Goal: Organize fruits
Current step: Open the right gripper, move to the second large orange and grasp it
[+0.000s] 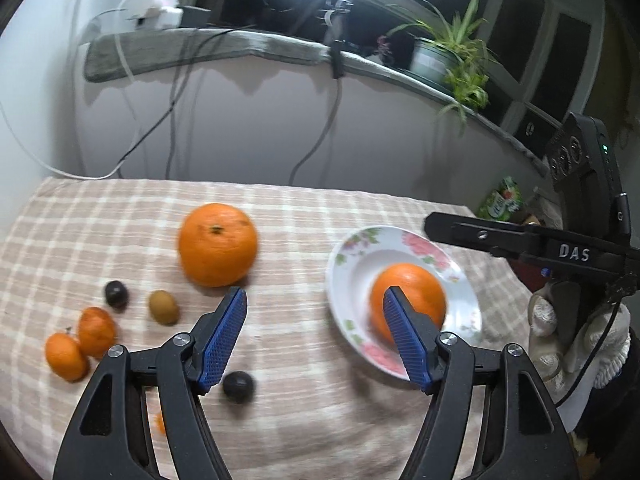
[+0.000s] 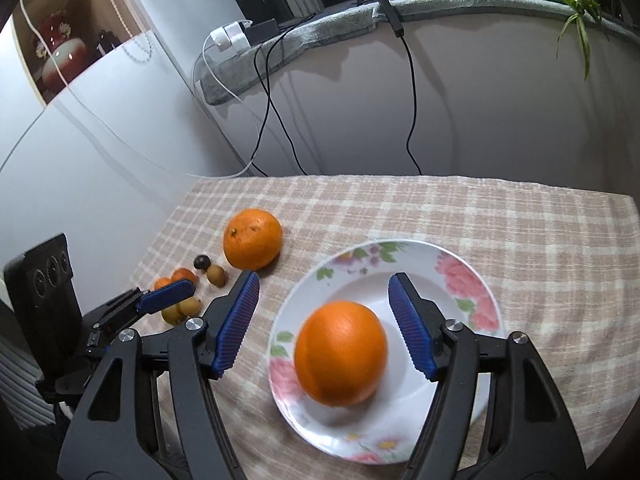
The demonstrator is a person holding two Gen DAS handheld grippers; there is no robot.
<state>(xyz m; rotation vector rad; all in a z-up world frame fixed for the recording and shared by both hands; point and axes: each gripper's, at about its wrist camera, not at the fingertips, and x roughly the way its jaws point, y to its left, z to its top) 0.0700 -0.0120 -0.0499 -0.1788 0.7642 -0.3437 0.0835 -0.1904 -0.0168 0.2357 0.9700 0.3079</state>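
Note:
A floral white plate [image 2: 472,280] [image 1: 352,256] sits on the checked tablecloth and holds one large orange [image 2: 340,354] [image 1: 416,288]. My right gripper [image 2: 324,324] is open and empty, its jaws above and either side of that orange. A second large orange [image 1: 217,244] [image 2: 253,238] lies on the cloth left of the plate. My left gripper [image 1: 316,336] is open and empty, hovering between that orange and the plate. Two small mandarins [image 1: 80,342], a kiwi [image 1: 163,306] and two dark plums [image 1: 116,294] [image 1: 238,386] lie at the left.
The checked tablecloth [image 2: 520,220] covers the table, which stands against a white wall with hanging cables [image 2: 272,112]. A grey sill above holds a potted plant [image 1: 448,52] and a charger [image 2: 230,36]. Small yellowish fruits [image 2: 182,310] lie near the left gripper's fingertip [image 2: 168,294].

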